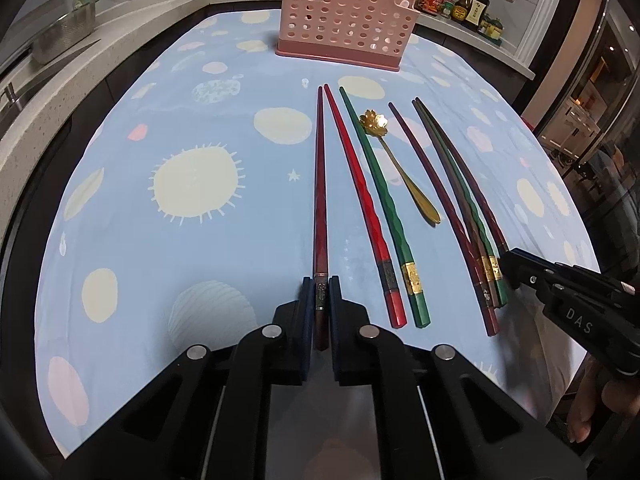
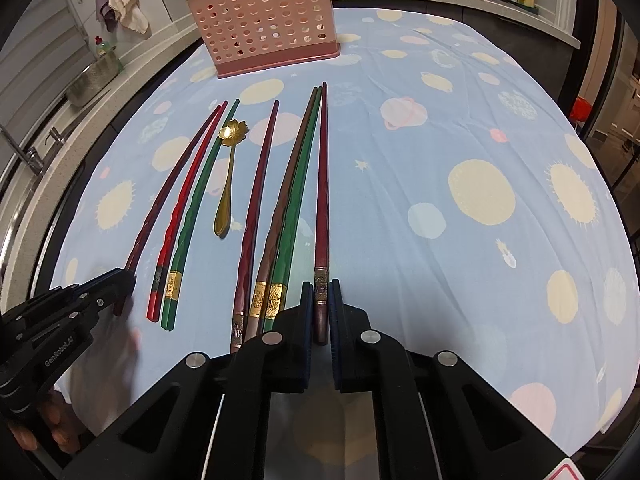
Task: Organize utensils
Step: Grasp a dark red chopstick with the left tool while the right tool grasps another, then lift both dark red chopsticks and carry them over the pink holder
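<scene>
Each gripper clamps a dark red chopstick's near end — left gripper (image 1: 321, 290) the leftmost chopstick (image 1: 320, 184), right gripper (image 2: 321, 292) the rightmost chopstick (image 2: 322, 184).

My left gripper (image 1: 321, 290) pinches a dark red chopstick (image 1: 320, 184) at its banded end; right of it lie more chopsticks (image 1: 384, 216) (and a gold spoon (image 1: 400, 168)), pink basket (image 1: 344, 16) beyond.

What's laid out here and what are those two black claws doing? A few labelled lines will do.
surface: blue tablecloth printed with suns and planets
holder: pink perforated basket at the far end
loose items: seven chopsticks, one gold flower spoon
left gripper: jaws shut on the leftmost dark red chopstick
right gripper: jaws shut on the rightmost dark red chopstick
</scene>
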Demonstrator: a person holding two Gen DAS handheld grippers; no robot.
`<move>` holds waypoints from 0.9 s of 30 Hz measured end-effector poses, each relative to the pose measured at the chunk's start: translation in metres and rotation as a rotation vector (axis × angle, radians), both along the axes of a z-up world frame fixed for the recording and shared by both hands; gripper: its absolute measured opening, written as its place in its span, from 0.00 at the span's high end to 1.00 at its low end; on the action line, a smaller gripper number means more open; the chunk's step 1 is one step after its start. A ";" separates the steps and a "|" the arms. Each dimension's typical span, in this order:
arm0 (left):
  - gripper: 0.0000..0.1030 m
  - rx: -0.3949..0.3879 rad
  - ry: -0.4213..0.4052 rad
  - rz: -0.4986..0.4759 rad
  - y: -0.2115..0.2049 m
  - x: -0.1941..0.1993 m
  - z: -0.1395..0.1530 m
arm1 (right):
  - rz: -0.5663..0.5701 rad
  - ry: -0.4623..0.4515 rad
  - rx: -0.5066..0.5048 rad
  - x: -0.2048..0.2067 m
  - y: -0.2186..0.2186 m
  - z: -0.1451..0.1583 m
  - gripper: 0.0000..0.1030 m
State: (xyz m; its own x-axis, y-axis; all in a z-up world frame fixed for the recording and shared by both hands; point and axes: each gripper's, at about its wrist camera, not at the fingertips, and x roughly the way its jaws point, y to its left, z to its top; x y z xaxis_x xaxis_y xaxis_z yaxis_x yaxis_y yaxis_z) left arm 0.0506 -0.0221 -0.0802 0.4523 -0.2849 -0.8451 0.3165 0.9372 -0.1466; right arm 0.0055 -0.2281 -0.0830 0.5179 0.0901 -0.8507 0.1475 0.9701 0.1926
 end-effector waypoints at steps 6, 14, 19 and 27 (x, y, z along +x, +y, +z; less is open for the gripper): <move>0.93 -0.029 -0.006 0.015 0.009 -0.007 0.012 | -0.006 -0.019 0.011 -0.008 -0.003 0.008 0.93; 0.93 -0.076 -0.045 0.042 0.023 -0.014 0.041 | -0.025 -0.094 0.031 -0.022 -0.009 0.041 0.93; 0.93 -0.102 -0.090 0.060 0.027 -0.013 0.065 | -0.046 -0.163 0.042 -0.024 -0.017 0.069 0.93; 0.93 -0.146 -0.181 0.088 0.037 -0.001 0.107 | -0.075 -0.272 0.051 -0.018 -0.032 0.114 0.99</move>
State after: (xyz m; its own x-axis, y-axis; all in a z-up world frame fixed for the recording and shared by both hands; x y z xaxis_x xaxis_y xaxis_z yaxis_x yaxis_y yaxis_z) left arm 0.0500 0.0148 0.0270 0.6214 -0.3505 -0.7007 0.2678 0.9355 -0.2304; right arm -0.0123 -0.2597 0.0306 0.7331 0.0824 -0.6751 0.1545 0.9465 0.2833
